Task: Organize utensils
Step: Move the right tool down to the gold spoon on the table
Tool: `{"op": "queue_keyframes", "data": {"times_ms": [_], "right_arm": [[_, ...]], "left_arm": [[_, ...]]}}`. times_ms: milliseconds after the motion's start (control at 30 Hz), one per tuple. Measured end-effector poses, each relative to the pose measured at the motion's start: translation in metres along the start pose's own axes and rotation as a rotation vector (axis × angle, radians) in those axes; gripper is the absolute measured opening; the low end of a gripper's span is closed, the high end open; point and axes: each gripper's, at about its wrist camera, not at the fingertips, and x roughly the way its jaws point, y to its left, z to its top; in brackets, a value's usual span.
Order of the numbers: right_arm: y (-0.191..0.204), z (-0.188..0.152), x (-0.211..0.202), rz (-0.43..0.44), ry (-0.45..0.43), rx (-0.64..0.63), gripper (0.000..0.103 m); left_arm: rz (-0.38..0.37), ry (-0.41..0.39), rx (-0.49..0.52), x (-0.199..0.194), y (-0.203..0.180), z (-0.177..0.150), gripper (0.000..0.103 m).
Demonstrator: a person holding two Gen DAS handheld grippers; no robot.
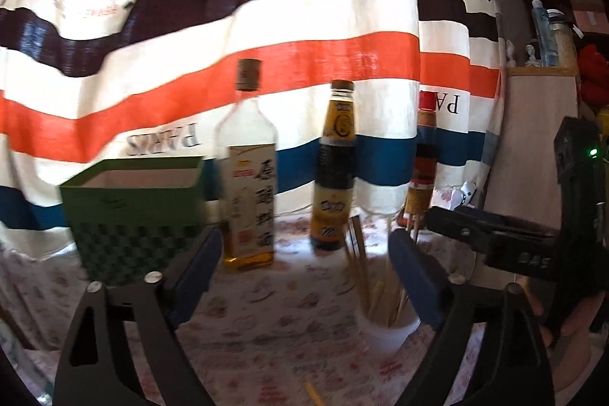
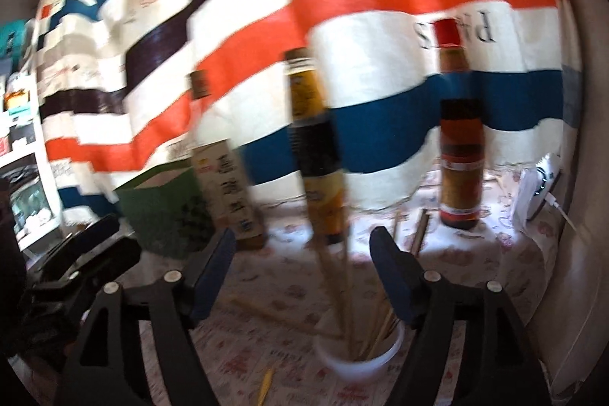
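While both views are blurred, we can still make out a white cup (image 1: 386, 324) standing on the patterned tablecloth (image 1: 266, 311), and we take that cup as our landmark. It holds a bundle of wooden chopsticks (image 1: 361, 276) that stand upright and fan out above its rim.

We see our left gripper (image 1: 304, 273) with its blue-padded fingers (image 1: 198, 273) spread wide and nothing between them; the cup sits just inside the right-hand finger in the left wrist view. Our right gripper (image 2: 302, 276) is likewise spread wide and holds nothing, with the cup (image 2: 357, 352) low between its fingers (image 2: 392, 276) and the chopsticks (image 2: 342, 284) rising up through the gap. In the left wrist view the right gripper (image 1: 491, 231) shows as a black body to the right of the cup.

Behind the cup stands a dark sauce bottle (image 1: 335, 170) with a yellow label. To the left of that, a clear bottle (image 1: 247, 177) holds a little amber liquid. Further left of the cup sits a green box (image 1: 133, 212), open at the top. Behind the cup to the right is a red-capped bottle (image 2: 458, 136).

Near the cup, toward us, a single yellow stick (image 2: 265, 383) lies flat on the cloth. Another pale stick (image 2: 266, 314) lies on the cloth just left of the cup. A striped curtain (image 1: 266, 25) hangs behind everything.
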Motion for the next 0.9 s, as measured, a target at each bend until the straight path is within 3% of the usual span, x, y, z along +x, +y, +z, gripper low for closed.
{"op": "queue_keyframes", "data": {"times_ms": [167, 333, 900], "right_arm": [[0.023, -0.013, -0.012, -0.013, 0.106, -0.029, 0.074], [0.026, -0.043, -0.012, -0.015, 0.208, 0.023, 0.074], [0.041, -0.169, 0.019, -0.035, 0.506, -0.041, 0.074]], "left_arm": [[0.049, 0.004, -0.003, -0.03, 0.016, -0.012, 0.102], [0.061, 0.025, -0.062, -0.044, 0.032, -0.034, 0.102], [0.139, 0.181, -0.158, -0.04, 0.063, -0.13, 0.102]]}}
